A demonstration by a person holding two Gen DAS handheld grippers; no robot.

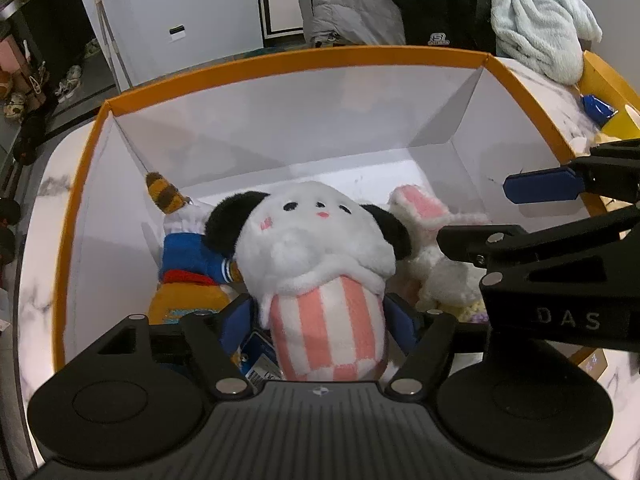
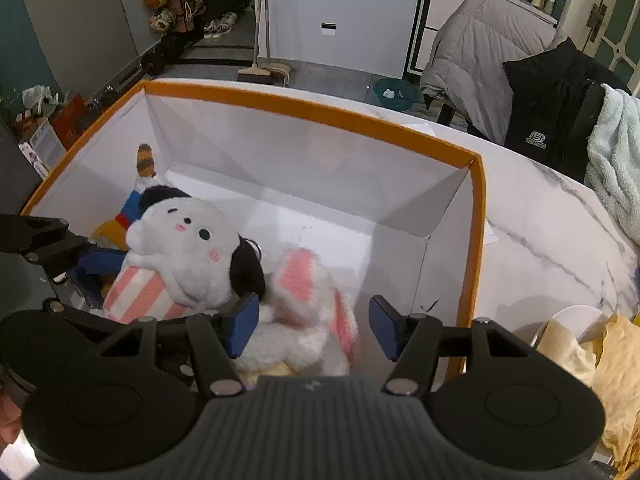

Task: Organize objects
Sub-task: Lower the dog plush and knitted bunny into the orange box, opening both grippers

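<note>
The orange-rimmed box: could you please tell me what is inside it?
Inside the box lie a white dog plush, a pink-eared bunny plush and an orange-and-blue plush. Whatever lies beneath them is covered.

My left gripper (image 1: 320, 316) is matte black plastic: a ribbed centre block with a small round emblem at twelve o'clock, flanked by two round discs. Angled arms run up from silver screws to blue fingers (image 1: 236, 320). My right gripper (image 2: 314, 326) is built the same, with blue fingers (image 2: 242, 322) and silver screw heads. Its side carries pale letters, "DAS", at three o'clock in the left view.
</note>
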